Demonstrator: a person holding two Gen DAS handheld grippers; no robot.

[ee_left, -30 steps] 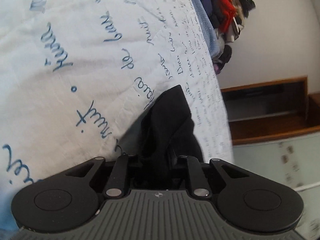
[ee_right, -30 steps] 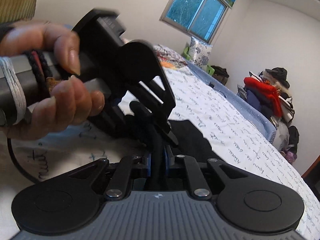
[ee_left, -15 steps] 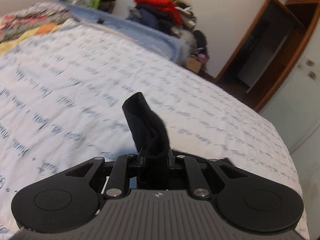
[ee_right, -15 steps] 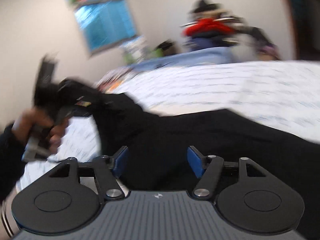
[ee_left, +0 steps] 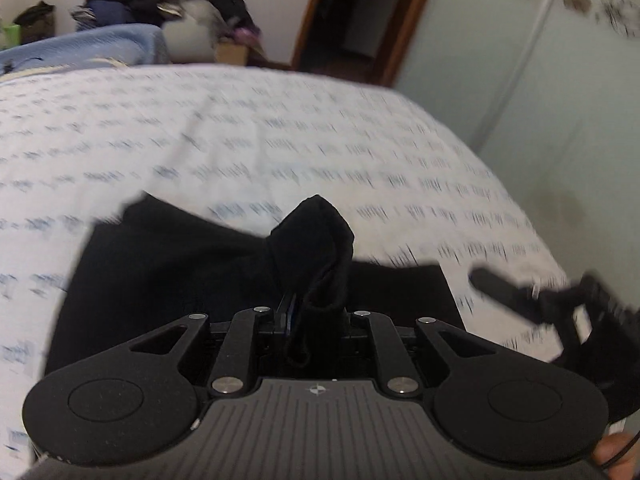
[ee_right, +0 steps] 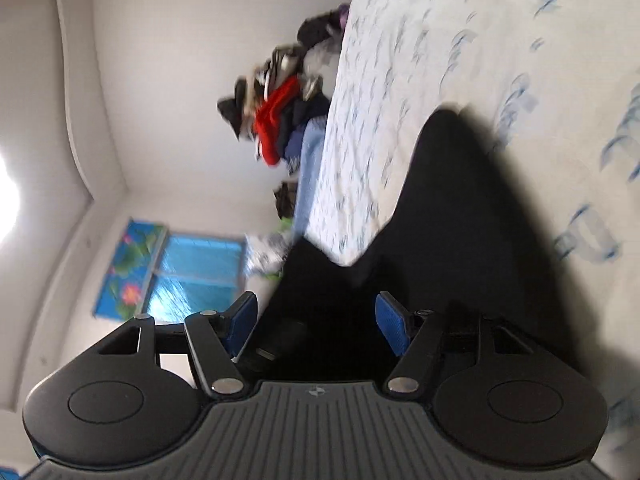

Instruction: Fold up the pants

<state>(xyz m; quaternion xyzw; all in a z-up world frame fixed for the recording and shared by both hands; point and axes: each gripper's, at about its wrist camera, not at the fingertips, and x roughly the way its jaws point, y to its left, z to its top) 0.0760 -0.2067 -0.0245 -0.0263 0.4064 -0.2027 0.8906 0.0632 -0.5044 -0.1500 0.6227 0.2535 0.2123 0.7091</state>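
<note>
Left gripper (ee_left: 310, 312) pinches a bunch of black pants (ee_left: 168, 264) on the bed (ee_left: 280, 128); right gripper (ee_right: 316, 324) spread wide above them.

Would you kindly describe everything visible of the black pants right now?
The black pants are plain, soft, matte fabric, lying mostly spread on the printed bedsheet. One bunched fold stands up, pinched in the shut left gripper. The right gripper is open, its blue-padded fingers straddling the cloth without clamping it.
</note>
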